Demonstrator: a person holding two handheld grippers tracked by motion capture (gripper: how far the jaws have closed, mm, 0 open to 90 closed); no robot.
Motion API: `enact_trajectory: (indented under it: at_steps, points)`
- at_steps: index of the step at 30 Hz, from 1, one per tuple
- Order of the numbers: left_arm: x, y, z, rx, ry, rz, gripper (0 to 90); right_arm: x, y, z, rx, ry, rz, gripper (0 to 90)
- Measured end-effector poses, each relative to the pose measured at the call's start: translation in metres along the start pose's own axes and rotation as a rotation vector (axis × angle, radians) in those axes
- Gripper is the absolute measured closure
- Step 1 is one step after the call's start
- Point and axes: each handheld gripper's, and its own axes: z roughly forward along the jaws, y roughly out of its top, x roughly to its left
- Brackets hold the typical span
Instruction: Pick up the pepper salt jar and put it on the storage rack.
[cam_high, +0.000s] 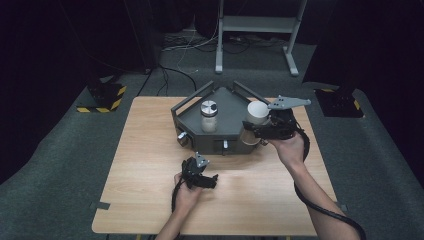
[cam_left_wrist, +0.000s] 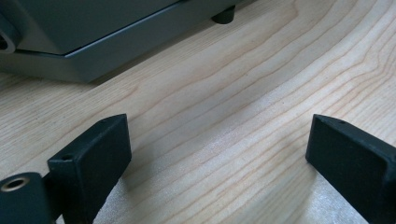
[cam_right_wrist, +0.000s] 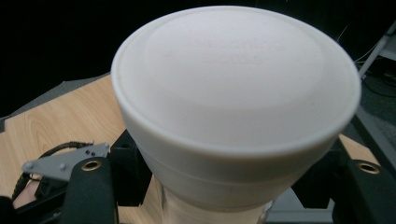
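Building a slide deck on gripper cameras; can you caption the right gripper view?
Right gripper shut on a white-lidded container, held above the wooden table.

Looks like a lab recording booth to me: dark curtained walls, grey carpet, a lone wooden table (cam_high: 150, 200), stand bases with yellow-black hazard tape (cam_high: 102, 100), loose cables (cam_high: 190, 45) on the floor and a grey metal frame (cam_high: 257, 25) behind.

ahead of your left claw (cam_high: 212, 181) the grey tray (cam_left_wrist: 93, 56) blocks the way; between its jaws and to its right, bare counter (cam_left_wrist: 243, 116) lies open.
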Motion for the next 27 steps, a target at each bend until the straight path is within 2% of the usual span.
enact_trajectory:
  at_steps: [9, 27]
  points:
    - [0.0, 0.0, 0.0, 0.0, 0.0, -0.001, 6.7, 0.002, 0.021, 0.016, 0.012, -0.037, -0.028, 34.1]
    - [0.0, 0.0, 0.0, 0.0, -0.001, -0.002, 6.7, -0.009, 0.027, 0.057, 0.055, -0.092, 0.026, 34.1]
